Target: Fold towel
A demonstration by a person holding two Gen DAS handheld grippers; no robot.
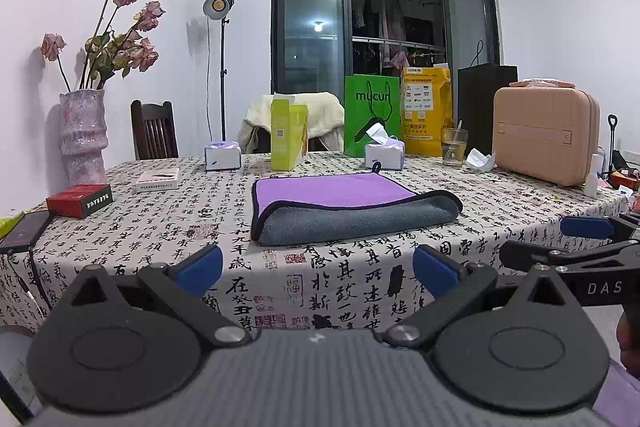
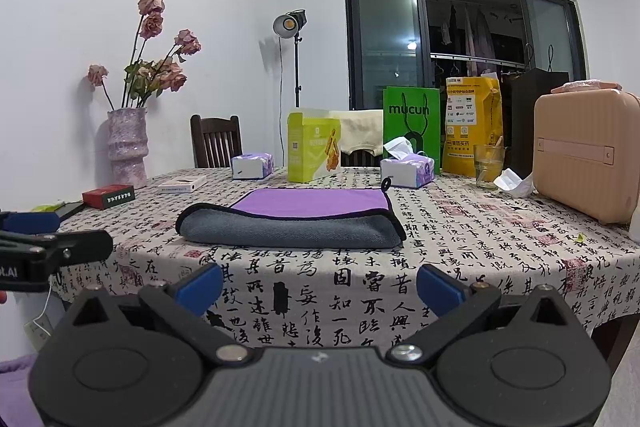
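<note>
Purple-and-grey towel (image 1: 344, 209) lying folded on the calligraphy-print tablecloth (image 1: 160, 227), grey underside rolled over along the near edge, hanging loop at the far side beside a tissue pack (image 1: 384, 155). Left gripper (image 1: 318, 273) held short of the table edge, jaws spread wide, gripping nothing. Right gripper (image 2: 320, 287) likewise, jaws apart and empty, well clear of the towel

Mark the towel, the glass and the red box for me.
towel (image 1: 336, 193): left wrist view, purple top face.
glass (image 2: 489, 165): right wrist view, its side wall.
red box (image 1: 79, 201): left wrist view, front face.
</note>
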